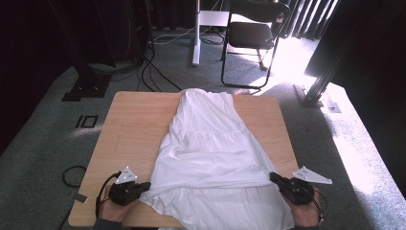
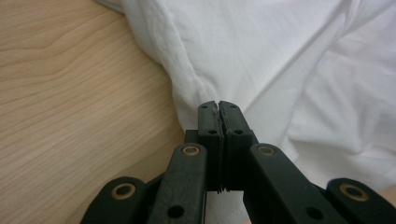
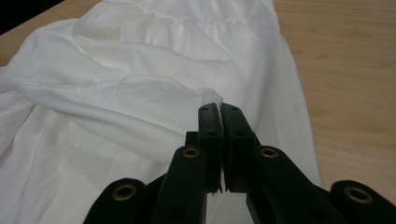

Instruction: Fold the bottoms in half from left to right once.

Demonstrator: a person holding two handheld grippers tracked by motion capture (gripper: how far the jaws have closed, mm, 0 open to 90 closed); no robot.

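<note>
Across the wooden table (image 1: 134, 120) a white tiered skirt (image 1: 210, 148) lies spread, its narrow waist toward the table's far edge and its wide hem spilling over the near edge, between the two hands. At the near left side of the skirt, the left gripper (image 1: 146, 185) has its jaws closed on a fold of the white cloth; the left gripper view shows a sliver of fabric (image 2: 218, 103) pinched between the shut pads, with bare wood to one side. At the near right side of the skirt, the right gripper (image 1: 273, 176) is likewise clamped on the cloth's edge, a small peak of fabric (image 3: 212, 97) apparently caught at its tips. Beyond the table's far edge stands a black folding chair (image 1: 251, 33) on grey carpet.
</note>
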